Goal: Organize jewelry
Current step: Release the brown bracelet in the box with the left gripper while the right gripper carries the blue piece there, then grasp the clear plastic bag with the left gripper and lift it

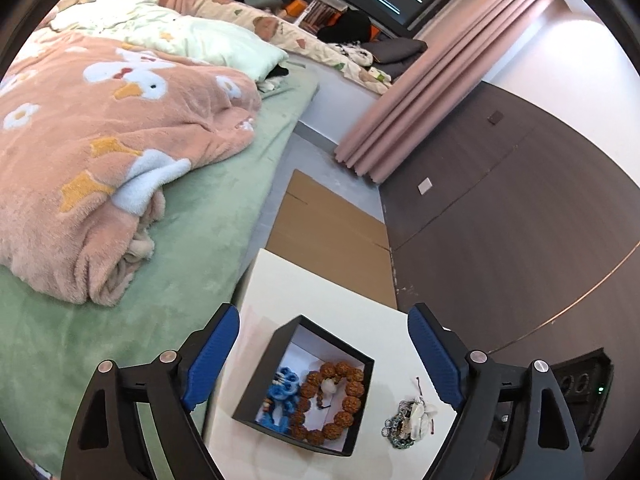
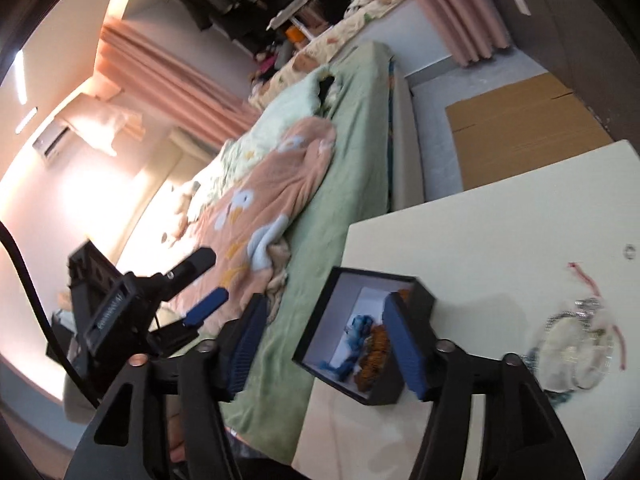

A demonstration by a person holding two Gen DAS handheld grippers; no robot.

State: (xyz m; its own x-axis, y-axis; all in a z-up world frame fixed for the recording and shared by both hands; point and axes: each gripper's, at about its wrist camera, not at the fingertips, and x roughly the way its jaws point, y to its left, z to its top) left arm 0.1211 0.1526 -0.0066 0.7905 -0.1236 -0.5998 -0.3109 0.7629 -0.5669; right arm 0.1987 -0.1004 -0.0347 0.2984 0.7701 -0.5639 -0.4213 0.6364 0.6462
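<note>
Jewelry tangle (image 1: pixel 408 420) (light, limp chains, snag-prone) lies on the white table (image 1: pixel 320 280) beside the black box (image 1: pixel 360 412); both tools, left (image 1: pixel 324 356) and right (image 2: pixel 328 344), gape empty; pinch the bunched middle.

Motion-blurred jewelry pile (image 2: pixel 576 344) (pieces indistinct); box (image 2: pixel 362 334) partly behind right gripper (image 2: pixel 328 344)
</note>
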